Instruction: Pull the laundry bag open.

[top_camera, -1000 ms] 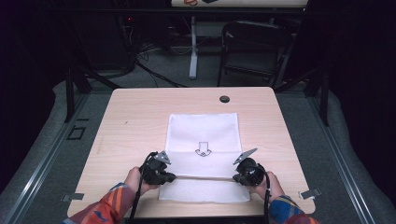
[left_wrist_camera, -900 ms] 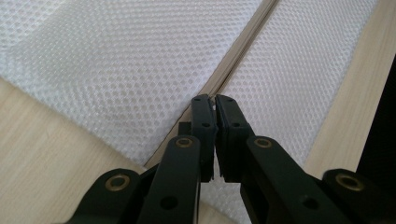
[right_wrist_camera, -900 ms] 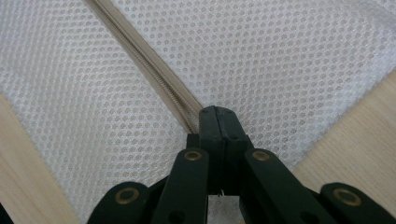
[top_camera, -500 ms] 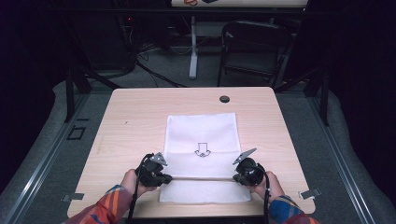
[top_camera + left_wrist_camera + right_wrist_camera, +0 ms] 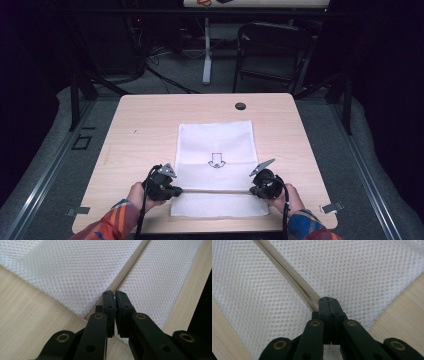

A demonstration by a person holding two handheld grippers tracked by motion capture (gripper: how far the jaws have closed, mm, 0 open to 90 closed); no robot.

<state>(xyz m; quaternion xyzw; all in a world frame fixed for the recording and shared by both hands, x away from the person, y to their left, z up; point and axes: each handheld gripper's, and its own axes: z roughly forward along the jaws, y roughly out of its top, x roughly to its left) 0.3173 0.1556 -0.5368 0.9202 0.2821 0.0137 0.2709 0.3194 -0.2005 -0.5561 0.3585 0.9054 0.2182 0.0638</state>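
A white mesh bag point(image 5: 215, 142) with a printed arrow point(image 5: 217, 161) lies flat on the wooden table point(image 5: 145, 125). Its beige zipper point(image 5: 215, 190) runs across the near part. My left gripper point(image 5: 176, 191) sits at the zipper's left end and my right gripper point(image 5: 253, 190) at its right end. In the left gripper view the jaws point(image 5: 115, 293) are pressed together where the zipper point(image 5: 132, 265) ends. In the right gripper view the jaws point(image 5: 327, 298) are shut with the zipper point(image 5: 287, 270) running straight into them.
A small black round cap point(image 5: 240, 106) sits near the table's far edge. Beyond the table stand a dark chair point(image 5: 272, 50) and a white post point(image 5: 206, 50) on the floor. Bare wood lies left and right of the bag.
My left gripper has slid slightly to the left and toward the near edge, still at the zipper's end. The right gripper has stayed put.
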